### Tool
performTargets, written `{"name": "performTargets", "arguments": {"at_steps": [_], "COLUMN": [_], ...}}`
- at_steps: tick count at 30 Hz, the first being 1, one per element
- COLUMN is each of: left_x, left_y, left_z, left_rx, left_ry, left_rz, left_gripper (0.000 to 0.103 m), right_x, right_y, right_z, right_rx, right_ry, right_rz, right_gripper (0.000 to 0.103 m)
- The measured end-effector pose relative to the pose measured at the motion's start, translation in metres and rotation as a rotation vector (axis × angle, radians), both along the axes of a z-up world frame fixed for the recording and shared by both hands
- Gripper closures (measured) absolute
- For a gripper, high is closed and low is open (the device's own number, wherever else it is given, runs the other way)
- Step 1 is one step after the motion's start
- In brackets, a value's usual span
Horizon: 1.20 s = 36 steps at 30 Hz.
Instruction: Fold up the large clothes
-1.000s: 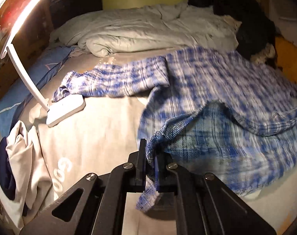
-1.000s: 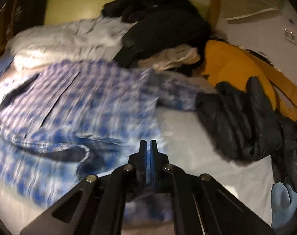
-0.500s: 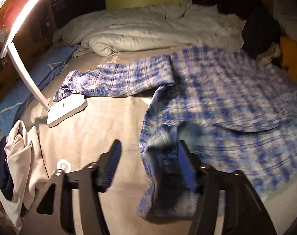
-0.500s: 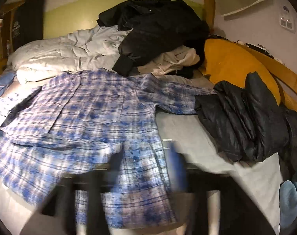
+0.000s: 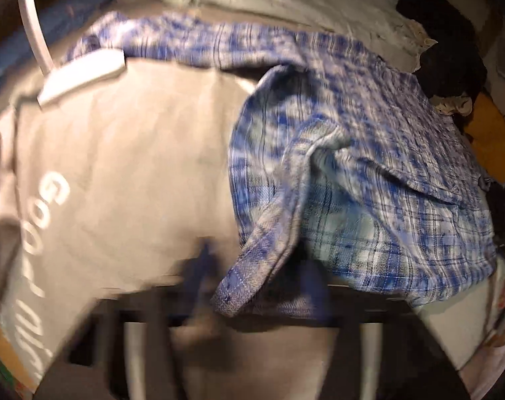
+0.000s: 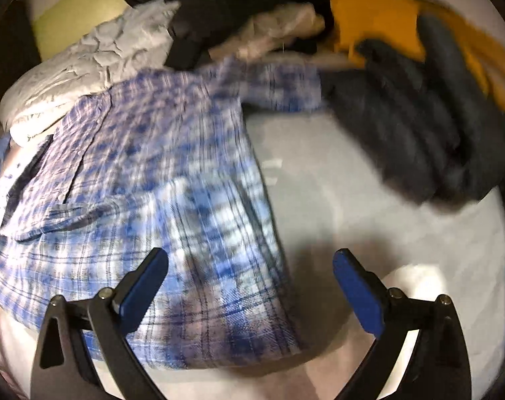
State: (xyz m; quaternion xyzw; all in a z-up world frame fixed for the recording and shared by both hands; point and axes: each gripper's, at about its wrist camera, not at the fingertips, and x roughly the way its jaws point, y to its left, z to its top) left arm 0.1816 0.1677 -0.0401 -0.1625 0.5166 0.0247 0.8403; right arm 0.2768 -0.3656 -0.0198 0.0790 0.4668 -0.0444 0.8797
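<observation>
The left claw (image 5: pixel 255 286) is a dark smear at the bottom of its picture, so its two fingers are hard to make out. Its jaws are closing, and a folded corner of the shirt (image 5: pixel 369 166) hangs right between them. Whether the pads press on the cloth yet, I cannot tell.

The right claw (image 6: pixel 251 286) is much clearer. Its two blue pads (image 6: pixel 357 295) stand far apart and the jaws are opening. The bottom edge of the shirt lies under and between them, but they hold nothing.

There is one shirt, blue and white checks. It lies spread flat on the bed (image 5: pixel 136 166), with one sleeve reaching toward the lamp (image 5: pixel 82 76) and the other toward the dark coat (image 6: pixel 429 140). In the left view one front flap is turned back, and the shirt's bottom edge is hidden behind the claw.

One white lamp stands on the bed; its top is cut off by the picture edge. One pale quilt (image 6: pixel 96 63) is bunched at the far end. A black pile (image 6: pixel 239 3) lies on top of it, too blurry to count the pieces. One orange thing (image 6: pixel 375 16) sits behind the dark coat. White letters (image 5: pixel 49 226) on the bed cover are partly cut off.
</observation>
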Motion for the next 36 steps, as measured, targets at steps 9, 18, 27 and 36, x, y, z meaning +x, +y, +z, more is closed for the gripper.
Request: {"name": "performTargets", "arguments": {"at_steps": [9, 18, 27, 36], "left_x": [-0.028, -0.022, -0.038, -0.057], "left_y": [-0.002, 0.016, -0.022, -0.066], "left_z": [0.067, 0.034, 0.075, 0.103], "left_rx": [0.110, 0.177, 0.209, 0.274], "left_ry": [-0.221, -0.099, -0.254, -0.421], "left_rz": [0.014, 0.076, -0.029, -0.074], "left_gripper": [0.098, 0.090, 0.090, 0.041], "right_x": [-0.015, -0.008, -0.043, -0.075], "right_y": [-0.003, -0.007, 0.010, 0.058], "right_z": [0.021, 0.007, 0.049, 0.080], "right_rx": [-0.003, -0.031, -0.079, -0.071], "right_ry": [-0.145, -0.048, -0.219, -0.394], "right_rz": [-0.036, -0.085, -0.033, 0.072], "right_gripper": [0.100, 0.099, 0.066, 0.026]}}
